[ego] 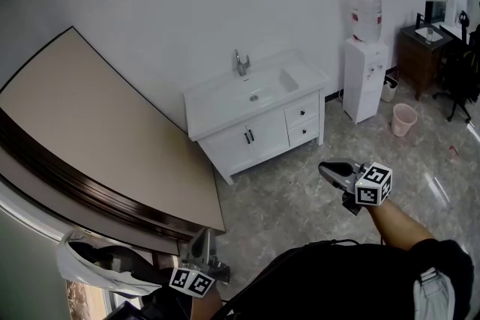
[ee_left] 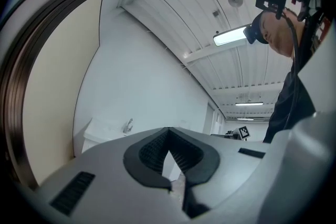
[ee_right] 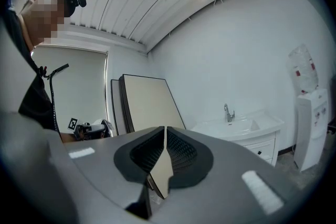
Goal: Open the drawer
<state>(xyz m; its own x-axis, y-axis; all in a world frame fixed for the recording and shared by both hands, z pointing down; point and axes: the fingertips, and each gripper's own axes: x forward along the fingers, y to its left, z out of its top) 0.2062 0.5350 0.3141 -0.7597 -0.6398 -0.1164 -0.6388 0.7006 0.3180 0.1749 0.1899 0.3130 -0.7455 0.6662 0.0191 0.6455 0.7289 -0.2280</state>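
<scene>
Nothing is done on the task yet. The white vanity cabinet (ego: 225,148) with its moulded sink top stands against the far wall, across the grey marbled floor (ego: 300,213), and its two small white drawers with dark knobs, the upper (ego: 301,113) and the lower (ego: 304,132), both sit flush and shut at its right end. Which of the two is wanted, the pictures don't say.

The right gripper (ego: 330,170) is held out level towards the cabinet but well apart from it. Its jaws are pressed together with nothing between them. The left gripper (ego: 201,242) is low and close to the person's body, further off again, beside the big beige panels (ego: 97,131) leaning on the wall. Its jaws are together at the tips too, and empty.

My read is that everything is left to do: close the gap, part one pair of jaws, take a knob and pull.

The count:
- two grippers
- one cabinet, with two drawers and two doors (ego: 251,139) with dark handles
- one chrome faucet (ego: 241,62)
- one white water dispenser (ego: 364,79) with its bottle on top
- one pink bin (ego: 404,118)

The panels are stacked, so I can't give a firm number for them.
</scene>
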